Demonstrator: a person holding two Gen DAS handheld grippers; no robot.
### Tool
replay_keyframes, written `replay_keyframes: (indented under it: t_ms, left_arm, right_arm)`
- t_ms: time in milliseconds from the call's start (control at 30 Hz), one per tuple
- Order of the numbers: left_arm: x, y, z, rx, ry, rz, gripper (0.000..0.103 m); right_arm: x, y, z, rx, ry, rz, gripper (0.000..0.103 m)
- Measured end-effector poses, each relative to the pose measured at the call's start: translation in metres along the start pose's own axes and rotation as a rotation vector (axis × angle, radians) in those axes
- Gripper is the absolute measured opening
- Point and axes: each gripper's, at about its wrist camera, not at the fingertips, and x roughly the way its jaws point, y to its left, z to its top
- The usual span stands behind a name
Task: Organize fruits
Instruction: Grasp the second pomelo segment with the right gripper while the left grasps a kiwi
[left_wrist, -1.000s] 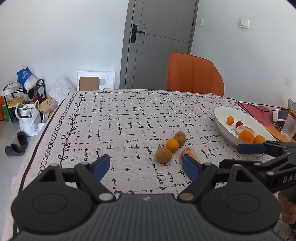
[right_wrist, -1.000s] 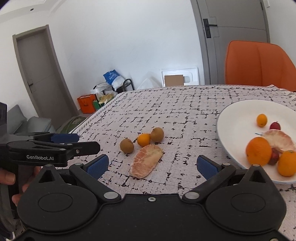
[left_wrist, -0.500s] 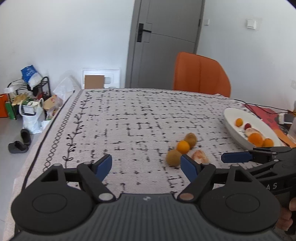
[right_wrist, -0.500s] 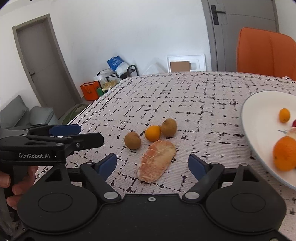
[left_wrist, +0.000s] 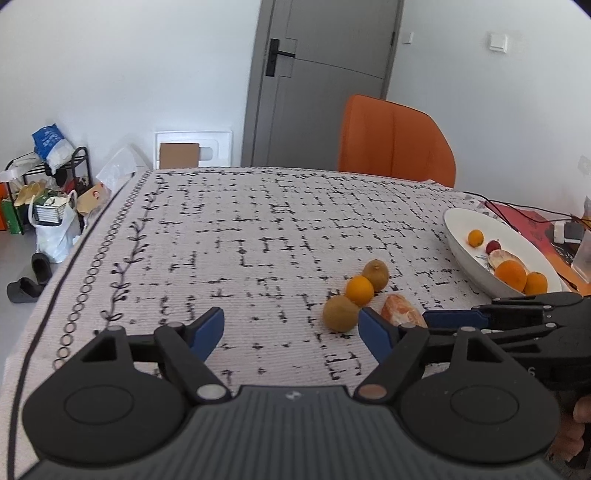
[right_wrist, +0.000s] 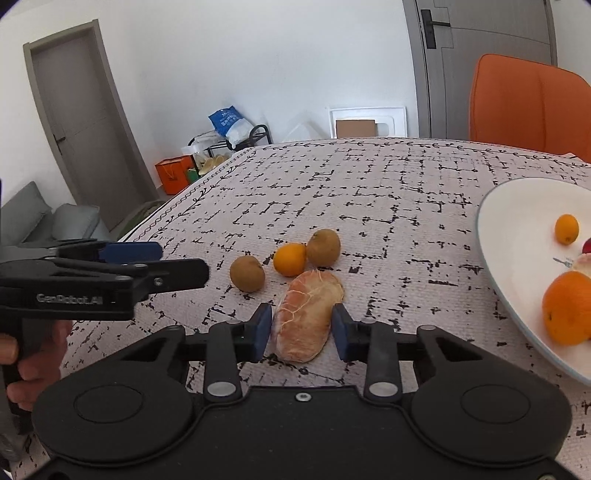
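Note:
A peeled pink citrus piece (right_wrist: 306, 314) lies on the patterned tablecloth, and my right gripper (right_wrist: 301, 326) is closing on it, with both blue pads touching its sides. Just beyond it sit two brown round fruits (right_wrist: 246, 273) (right_wrist: 324, 247) and a small orange (right_wrist: 290, 259). To the right, the white plate (right_wrist: 517, 229) holds oranges, a red fruit and another peeled piece. My left gripper (left_wrist: 290, 321) hovers over the cloth to the left of the fruits. Its jaws are wide and slowly closing with nothing between them. In the left wrist view the citrus piece (left_wrist: 400, 314) is partly hidden behind a finger.
An orange chair (left_wrist: 395, 140) stands at the table's far side before a grey door. Red papers, cables and small devices (left_wrist: 561, 232) lie beyond the plate. Bags and a rack (left_wrist: 48, 192) crowd the floor at the left. The table edge runs along the left.
My right gripper has moved forward and down to the peeled citrus piece, and its jaws went from wide open to touching its sides. The left gripper's jaws narrowed slightly.

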Motion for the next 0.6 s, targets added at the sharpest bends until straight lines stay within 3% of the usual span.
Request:
replay_keyframes:
  t_ms: [167, 367, 467, 533, 600]
  left_arm:
    - [0.007, -0.012, 0.002, 0.033, 0.005, -0.026, 0.075]
    - [0.019, -0.021, 0.005, 0.052, 0.015, -0.039, 0.063]
    - [0.025, -0.025, 0.006, 0.064, 0.031, -0.045, 0.051]
    - [0.03, -0.027, 0.006, 0.069, 0.047, -0.053, 0.035]
    - [0.033, -0.029, 0.005, 0.065, 0.066, -0.054, 0.026]
  right_arm:
    - [-0.007, -0.006, -0.003, 0.009, -0.007, 0.001, 0.032]
    - [-0.019, -0.012, -0.007, 0.029, -0.024, -0.01, 0.031]
    - [-0.027, -0.016, -0.007, 0.042, -0.04, -0.012, 0.03]
    - [-0.031, -0.018, -0.007, 0.047, -0.052, -0.014, 0.03]
    - [-0.034, -0.021, -0.007, 0.049, -0.058, -0.017, 0.03]
